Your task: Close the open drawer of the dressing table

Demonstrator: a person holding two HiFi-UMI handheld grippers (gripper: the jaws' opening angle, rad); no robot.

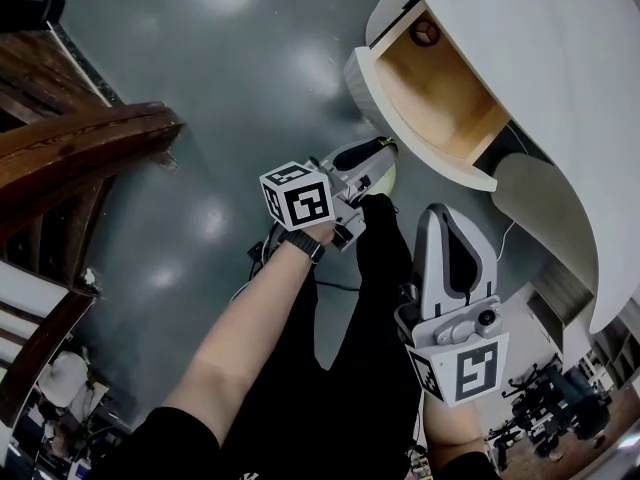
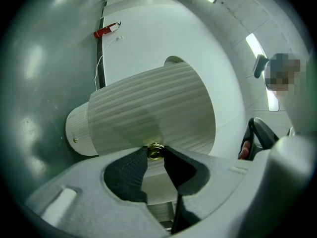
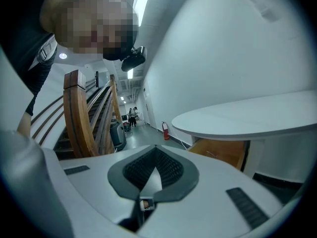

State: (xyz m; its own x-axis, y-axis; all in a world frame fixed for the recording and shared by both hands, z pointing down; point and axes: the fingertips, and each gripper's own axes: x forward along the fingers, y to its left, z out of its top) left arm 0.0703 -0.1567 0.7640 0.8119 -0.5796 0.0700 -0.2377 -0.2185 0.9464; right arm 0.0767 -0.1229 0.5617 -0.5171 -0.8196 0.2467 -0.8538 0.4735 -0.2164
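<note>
The white dressing table [image 1: 560,58] fills the upper right of the head view. Its drawer [image 1: 470,133] stands open and shows a wooden inside behind a curved, ribbed white front [image 1: 372,96]. My left gripper [image 1: 388,148] reaches level to that front. In the left gripper view its fingertips [image 2: 143,155] close round the small brass knob [image 2: 155,151] on the ribbed front [image 2: 148,108]. My right gripper [image 1: 440,213] hangs apart below the drawer, shut with nothing in it. In the right gripper view the right gripper [image 3: 155,148] points past the tabletop [image 3: 247,118] and the open drawer [image 3: 220,152].
A dark wooden staircase [image 1: 70,158] rises at the left, also seen as a stair rail [image 3: 79,113]. A red fire extinguisher [image 2: 104,31] lies by the wall. A small dark round thing [image 1: 425,33] sits at the drawer's back. People [image 3: 132,114] stand far down the corridor.
</note>
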